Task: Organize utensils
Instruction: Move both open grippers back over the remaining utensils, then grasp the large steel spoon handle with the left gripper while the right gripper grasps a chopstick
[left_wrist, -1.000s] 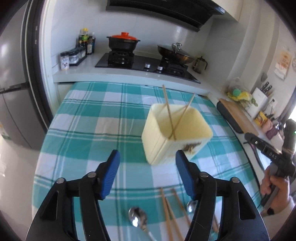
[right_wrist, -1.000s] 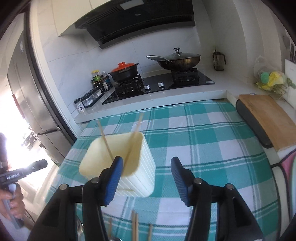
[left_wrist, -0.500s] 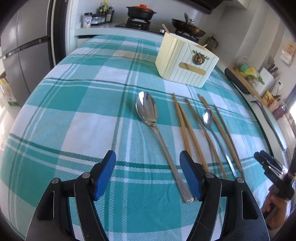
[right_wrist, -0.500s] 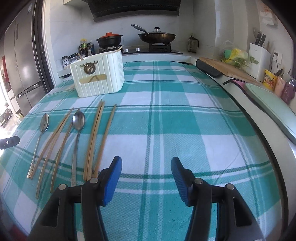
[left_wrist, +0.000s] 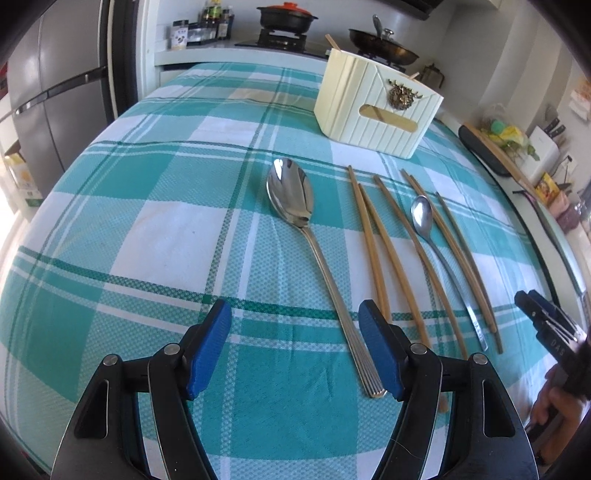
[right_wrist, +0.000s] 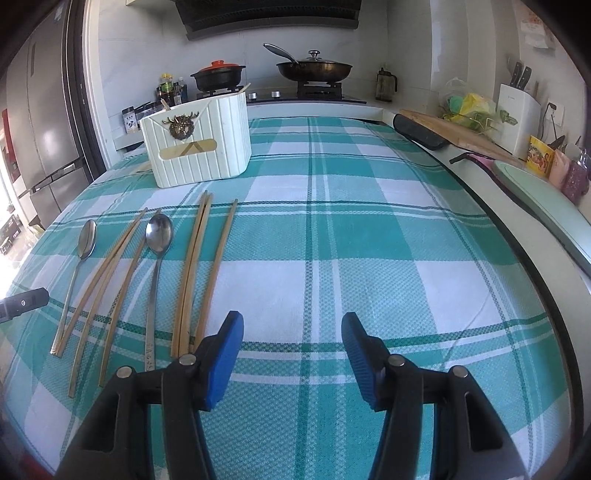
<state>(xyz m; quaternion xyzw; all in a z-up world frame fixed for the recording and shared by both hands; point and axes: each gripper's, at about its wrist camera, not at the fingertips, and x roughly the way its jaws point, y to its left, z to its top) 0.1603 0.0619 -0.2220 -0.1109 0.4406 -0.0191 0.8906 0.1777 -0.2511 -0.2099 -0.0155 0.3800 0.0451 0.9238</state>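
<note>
A cream ribbed utensil holder (left_wrist: 376, 105) stands at the far side of the checked tablecloth, with two chopsticks in it; it also shows in the right wrist view (right_wrist: 197, 147). In front of it lie a large metal spoon (left_wrist: 314, 251), a smaller spoon (left_wrist: 439, 251) and several wooden chopsticks (left_wrist: 373, 240). My left gripper (left_wrist: 295, 347) is open and empty, low over the cloth, its right finger by the large spoon's handle end. My right gripper (right_wrist: 291, 350) is open and empty, just right of the chopsticks (right_wrist: 195, 273) and spoons (right_wrist: 157, 258).
A stove with a red-lidded pot (right_wrist: 219, 75) and a wok (right_wrist: 314, 68) stands on the counter behind. A cutting board (right_wrist: 447, 134) and knife block (right_wrist: 517, 114) are at the right. A fridge (left_wrist: 55, 85) stands at the left.
Both grippers have dropped from above the holder to low over the near part of the cloth. The utensils lie as before.
</note>
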